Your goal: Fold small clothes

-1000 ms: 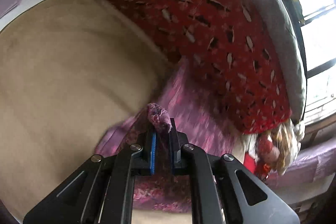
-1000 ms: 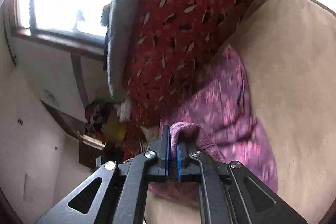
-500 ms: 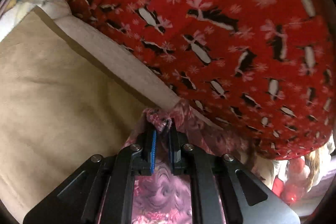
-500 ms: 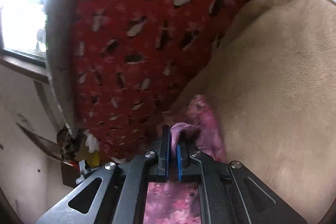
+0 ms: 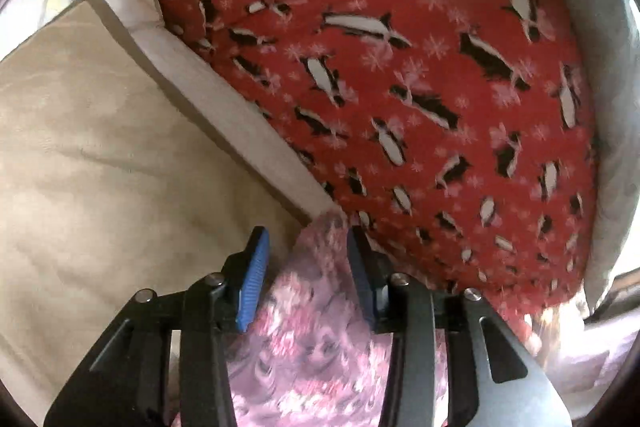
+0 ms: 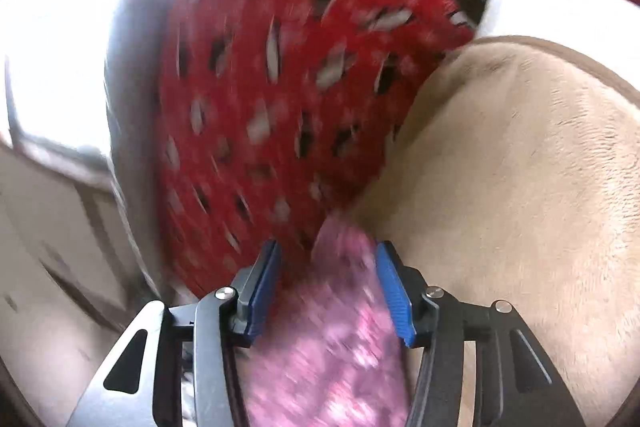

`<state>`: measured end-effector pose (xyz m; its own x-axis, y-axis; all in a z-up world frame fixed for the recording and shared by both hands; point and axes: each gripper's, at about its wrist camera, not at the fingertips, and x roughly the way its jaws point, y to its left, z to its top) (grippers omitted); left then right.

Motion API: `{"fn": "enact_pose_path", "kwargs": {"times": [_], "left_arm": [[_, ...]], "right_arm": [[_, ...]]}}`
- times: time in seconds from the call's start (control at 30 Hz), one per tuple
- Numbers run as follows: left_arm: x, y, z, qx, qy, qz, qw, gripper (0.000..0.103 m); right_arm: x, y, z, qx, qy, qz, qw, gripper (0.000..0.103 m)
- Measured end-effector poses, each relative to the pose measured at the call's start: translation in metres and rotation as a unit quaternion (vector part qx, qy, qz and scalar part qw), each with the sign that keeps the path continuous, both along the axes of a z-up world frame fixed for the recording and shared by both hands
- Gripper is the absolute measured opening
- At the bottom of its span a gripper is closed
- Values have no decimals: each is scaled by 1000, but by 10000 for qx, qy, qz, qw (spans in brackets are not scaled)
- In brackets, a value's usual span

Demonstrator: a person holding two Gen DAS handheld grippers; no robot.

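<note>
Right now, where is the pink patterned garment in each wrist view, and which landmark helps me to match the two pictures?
Left wrist: the pink patterned garment fills the bottom centre, between the opening jaws of the left gripper.
Right wrist: bottom centre, between the opening jaws of the right gripper.
Shared landmark: the red penguin blanket just beyond it.

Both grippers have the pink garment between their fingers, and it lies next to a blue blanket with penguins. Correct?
Not quite: the penguin blanket is red, not blue, as the left wrist view shows. The rest stands: the pink garment lies between the opening jaws of the left gripper and the right gripper.
</note>
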<state>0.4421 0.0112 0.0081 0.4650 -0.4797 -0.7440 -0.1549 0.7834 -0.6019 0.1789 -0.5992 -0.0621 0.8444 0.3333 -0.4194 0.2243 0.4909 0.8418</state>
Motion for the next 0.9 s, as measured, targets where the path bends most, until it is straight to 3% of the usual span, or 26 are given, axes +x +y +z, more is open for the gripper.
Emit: {"fn": "enact_pose_path", "kwargs": {"times": [0.13, 0.23, 0.27, 0.3, 0.33, 0.4, 0.43, 0.5, 0.63, 0.7, 0.73, 0.8, 0.9], "left_arm": [[-32, -30, -19, 382, 54, -743, 9965, 38], [-55, -53, -35, 1082, -44, -1053, 9885, 38], [-57, -60, -43, 1425, -34, -1068, 9840, 38], [-57, -63, -49, 1563, 23, -1056, 9820, 40], [-54, -65, -57, 1671, 107, -1029, 9805, 47], [-51, -62, -62, 1645, 196, -912, 9820, 51], [-51, -58, -60, 1514, 270, -840, 9845, 51], [-58, -49, -52, 1323, 332, -751, 9878, 50], [-111, -47, -35, 1557, -97, -870, 9839, 50], [-140, -58, -39, 2057, -320, -919, 9738, 51], [-148, -65, -44, 2304, -337, -953, 9678, 52], [-162, -81, -60, 2760, -250, -1070, 9548, 54], [-181, -89, -63, 3194, -483, -942, 9417, 57]], "right_arm": [[30, 28, 5, -1196, 663, 161, 9905, 61], [52, 37, -7, -1270, 1093, 189, 9857, 60], [56, 40, -4, -1292, 968, 260, 9865, 41], [59, 44, 0, -1458, 821, 297, 9855, 11], [61, 46, 1, -1667, 873, 274, 9818, 3], [68, 40, -15, -1776, 1590, 235, 9709, 5], [65, 35, -20, -1574, 1634, 244, 9736, 5], [48, 28, -7, -1564, 1406, 21, 9776, 15], [-2, 35, 17, -1610, 856, 277, 9828, 24], [-28, 54, 19, -1898, 658, 550, 9781, 42], [-30, 64, 16, -2039, 695, 639, 9744, 44], [-27, 90, -7, -2466, 1254, 980, 9560, 43], [-41, 99, -10, -2639, 1013, 638, 9571, 45]]}}
